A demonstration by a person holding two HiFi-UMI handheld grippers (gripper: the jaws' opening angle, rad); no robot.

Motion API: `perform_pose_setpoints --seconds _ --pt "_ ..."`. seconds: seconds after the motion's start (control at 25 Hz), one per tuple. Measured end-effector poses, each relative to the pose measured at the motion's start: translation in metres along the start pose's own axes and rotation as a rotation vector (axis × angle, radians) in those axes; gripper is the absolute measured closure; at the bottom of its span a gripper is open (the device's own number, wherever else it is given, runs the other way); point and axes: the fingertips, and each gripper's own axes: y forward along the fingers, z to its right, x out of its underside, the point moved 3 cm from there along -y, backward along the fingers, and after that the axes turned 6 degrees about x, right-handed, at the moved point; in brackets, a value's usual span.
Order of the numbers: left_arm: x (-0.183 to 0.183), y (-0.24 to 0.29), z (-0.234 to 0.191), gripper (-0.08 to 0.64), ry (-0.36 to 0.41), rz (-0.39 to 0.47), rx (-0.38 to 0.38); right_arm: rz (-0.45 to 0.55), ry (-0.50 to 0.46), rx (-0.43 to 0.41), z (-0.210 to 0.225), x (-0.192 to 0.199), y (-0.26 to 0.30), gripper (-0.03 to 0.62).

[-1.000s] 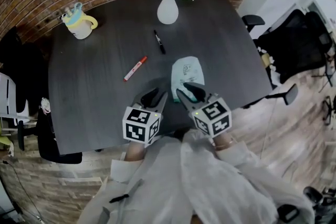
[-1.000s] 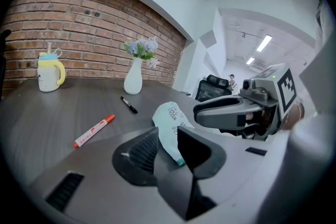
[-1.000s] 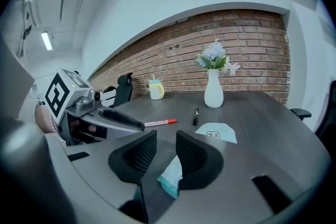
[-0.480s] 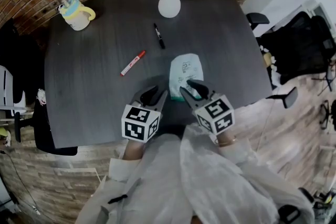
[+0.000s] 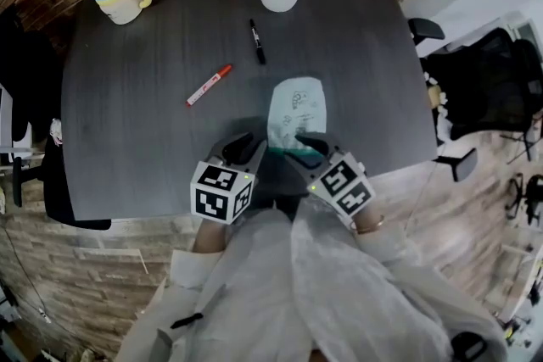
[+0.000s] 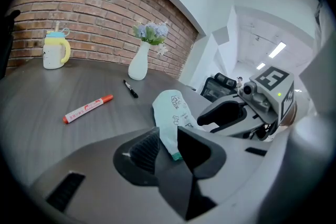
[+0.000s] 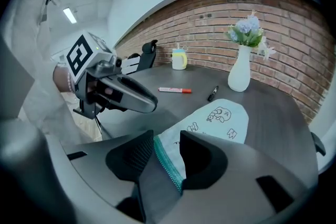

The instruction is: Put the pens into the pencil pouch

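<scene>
Left gripper (image 6: pixel 168 141) gapes and right gripper's (image 7: pixel 168 152) jaws are opening, neither gripping, astride the zipper end of the pale green fabric pencil pouch (image 5: pixel 297 106) on the dark table (image 5: pixel 136 97). Pinching its 2 layers together would likely keep it shut.

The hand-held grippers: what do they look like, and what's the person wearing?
The left hand-held gripper and right hand-held gripper are dark grey, each with two blunt jaws, ribbed pads and a white cube of black square markers with a small green light. The sleeves are white. The right one's jaws are opening, with the pencil pouch edge between them.
</scene>
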Motion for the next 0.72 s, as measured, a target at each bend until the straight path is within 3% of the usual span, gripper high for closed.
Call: perform_pose_setpoints --seconds 0.2,0.44,0.72 --pt "0.011 0.003 -0.001 0.466 -0.023 -0.022 -0.007 -0.079 -0.056 -0.02 0.005 0.021 0.003 0.436" --pt "0.022 0.005 -0.008 0.466 -0.041 -0.047 -0.026 -0.138 -0.187 0.02 0.019 0.039 0.005 0.436" --pt "0.028 0.01 -0.007 0.466 -0.067 -0.05 -0.034 -0.229 -0.335 -0.04 0.015 0.06 0.017 0.436"
